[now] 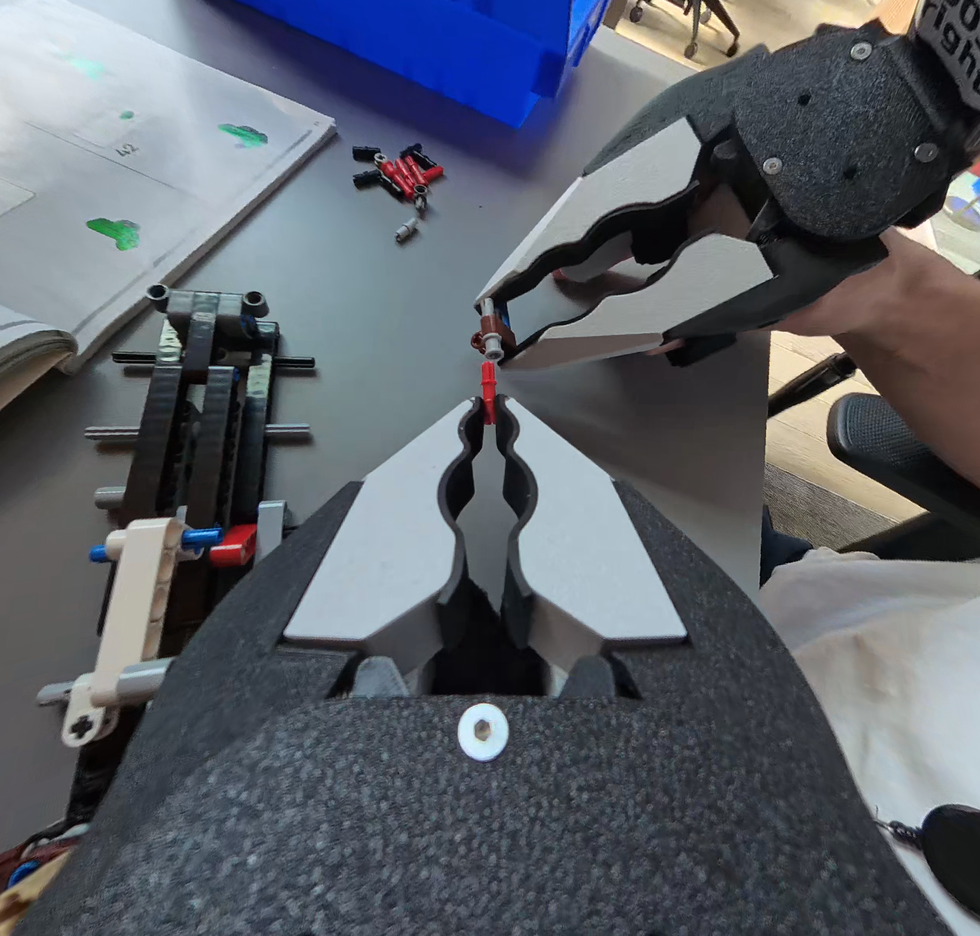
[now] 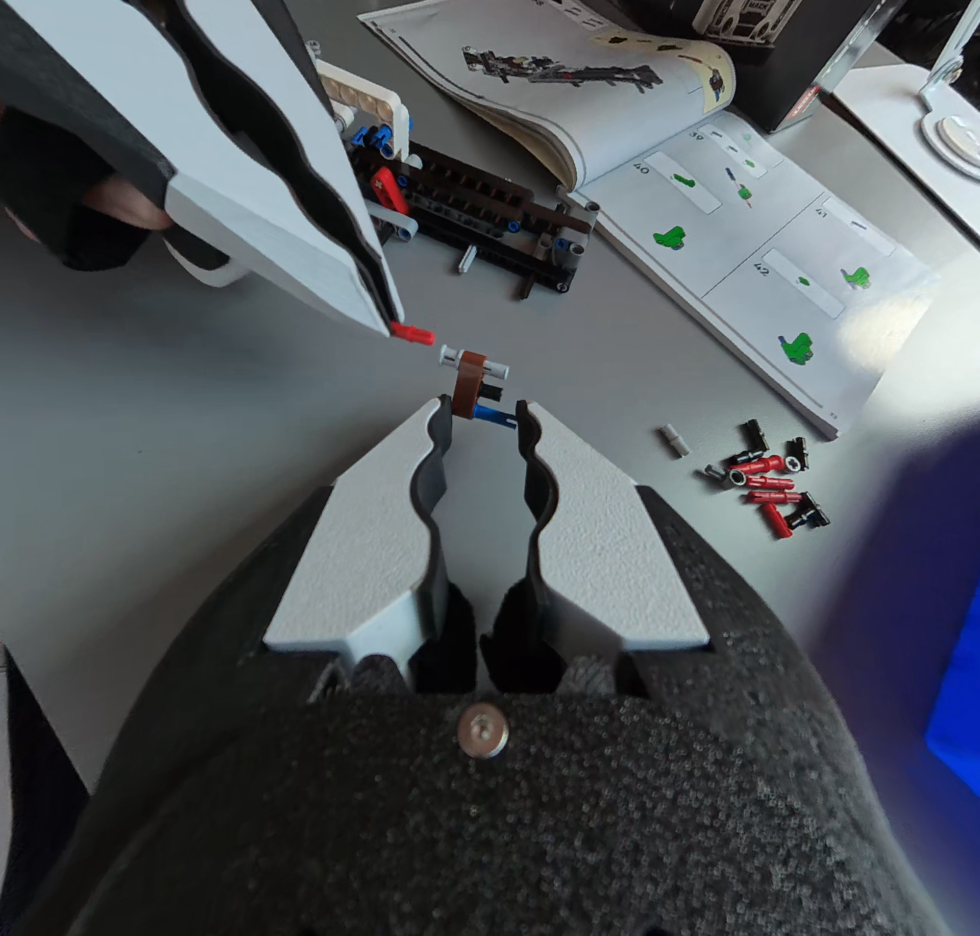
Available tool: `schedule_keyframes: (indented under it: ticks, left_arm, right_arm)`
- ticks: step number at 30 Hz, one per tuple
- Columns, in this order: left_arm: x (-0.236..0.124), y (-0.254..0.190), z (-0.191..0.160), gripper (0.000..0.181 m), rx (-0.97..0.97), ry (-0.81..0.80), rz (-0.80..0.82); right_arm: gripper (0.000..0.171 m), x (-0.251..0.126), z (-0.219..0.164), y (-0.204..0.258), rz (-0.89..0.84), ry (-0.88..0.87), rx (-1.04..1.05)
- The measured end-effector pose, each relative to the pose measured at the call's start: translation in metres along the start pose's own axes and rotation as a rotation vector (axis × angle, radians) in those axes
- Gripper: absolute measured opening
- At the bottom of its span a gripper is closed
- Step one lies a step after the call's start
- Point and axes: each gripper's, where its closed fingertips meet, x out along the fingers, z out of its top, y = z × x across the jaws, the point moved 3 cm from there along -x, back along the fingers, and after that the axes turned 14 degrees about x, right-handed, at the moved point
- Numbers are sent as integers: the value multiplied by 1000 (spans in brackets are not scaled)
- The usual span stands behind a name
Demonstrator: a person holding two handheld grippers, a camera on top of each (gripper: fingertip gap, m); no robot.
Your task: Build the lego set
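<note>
Left wrist view, left gripper point(image 1: 488, 400) pinching red pin point(image 1: 487, 383), right gripper point(image 1: 491, 333) clamping brown connector point(image 1: 497, 328), loose pins point(image 1: 404, 172) beyond.

- Open instruction booklet point(image 2: 742, 253): small printed step numbers in the page panels, beside green part drawings.
- Black box point(image 2: 795, 35) behind the booklet: a red logo patch, lettering on the pictured truck.
- Right gripper point(image 1: 493, 335), right of the booklet: raised lettering on its black body.

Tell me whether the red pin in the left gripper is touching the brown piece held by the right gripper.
Apart. The right wrist view shows bare table between the red pin tip and the brown piece, with its grey pin; the left wrist view shows a sliver too.
</note>
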Motion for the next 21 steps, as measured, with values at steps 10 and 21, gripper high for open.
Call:
schedule_keyframes:
  ticks: [10, 21]
  left_arm:
    - [4, -3, -3, 3, -44, 23, -73]
    - [1, -1, -1, 3, -90, -11, -106]
  right_arm:
    - [24, 2, 2, 5, -5, -7, -30]
    - [24, 0, -2, 2, 43, 19, 21]
